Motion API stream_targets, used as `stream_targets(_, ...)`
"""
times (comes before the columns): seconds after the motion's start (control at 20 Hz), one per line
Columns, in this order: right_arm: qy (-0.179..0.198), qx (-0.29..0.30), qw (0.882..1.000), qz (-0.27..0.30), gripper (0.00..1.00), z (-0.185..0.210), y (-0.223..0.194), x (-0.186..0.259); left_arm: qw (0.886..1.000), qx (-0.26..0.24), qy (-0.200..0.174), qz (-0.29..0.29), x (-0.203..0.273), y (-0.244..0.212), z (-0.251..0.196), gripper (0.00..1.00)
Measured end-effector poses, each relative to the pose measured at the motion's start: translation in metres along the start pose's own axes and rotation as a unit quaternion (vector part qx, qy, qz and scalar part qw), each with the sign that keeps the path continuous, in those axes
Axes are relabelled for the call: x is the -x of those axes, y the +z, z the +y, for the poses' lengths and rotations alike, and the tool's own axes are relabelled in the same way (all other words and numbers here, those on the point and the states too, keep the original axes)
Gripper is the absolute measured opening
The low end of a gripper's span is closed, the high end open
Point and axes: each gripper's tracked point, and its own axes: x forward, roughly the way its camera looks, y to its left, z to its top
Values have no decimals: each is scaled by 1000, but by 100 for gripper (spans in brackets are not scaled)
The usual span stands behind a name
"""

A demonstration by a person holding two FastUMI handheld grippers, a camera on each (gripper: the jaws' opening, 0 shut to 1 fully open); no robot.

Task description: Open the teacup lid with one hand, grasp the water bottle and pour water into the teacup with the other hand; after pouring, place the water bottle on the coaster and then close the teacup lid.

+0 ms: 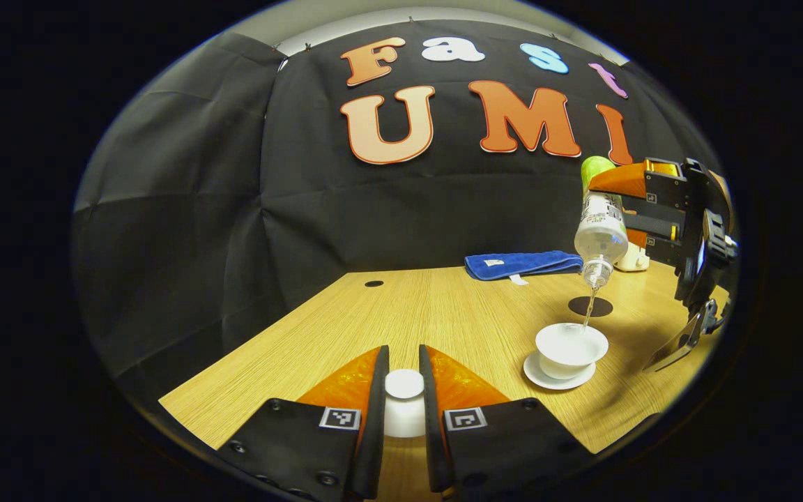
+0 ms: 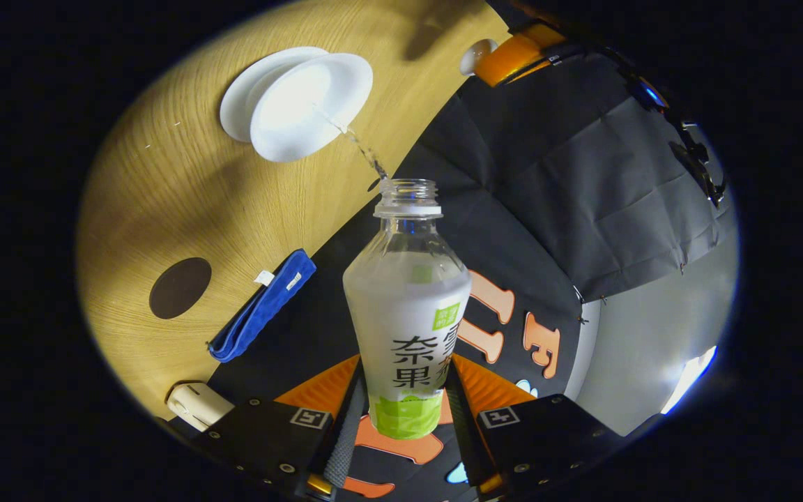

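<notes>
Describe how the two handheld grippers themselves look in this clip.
The left gripper and right gripper match: flat black fingers backed by translucent orange ribbed wedges, on black screw-fastened plates carrying small square black-and-white coded markers.

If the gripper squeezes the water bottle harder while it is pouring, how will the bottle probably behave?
The water bottle looks like thin clear plastic, so it would probably dent rather than stay stiff. The right gripper holds it near the base, with the open neck tilted down over the teacup, so a squeeze might push water out faster. Its smooth label may slip.
</notes>
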Motion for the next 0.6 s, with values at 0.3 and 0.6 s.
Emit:
stream_targets(0.3,6,14,1000,-21,63,4,19,0,1000,2,-2,-3,0,1,-1,30)
stream_targets(0.6,41,-49,998,-22,64,24,29,7,1000,11,-7,-10,0,7,-6,30)
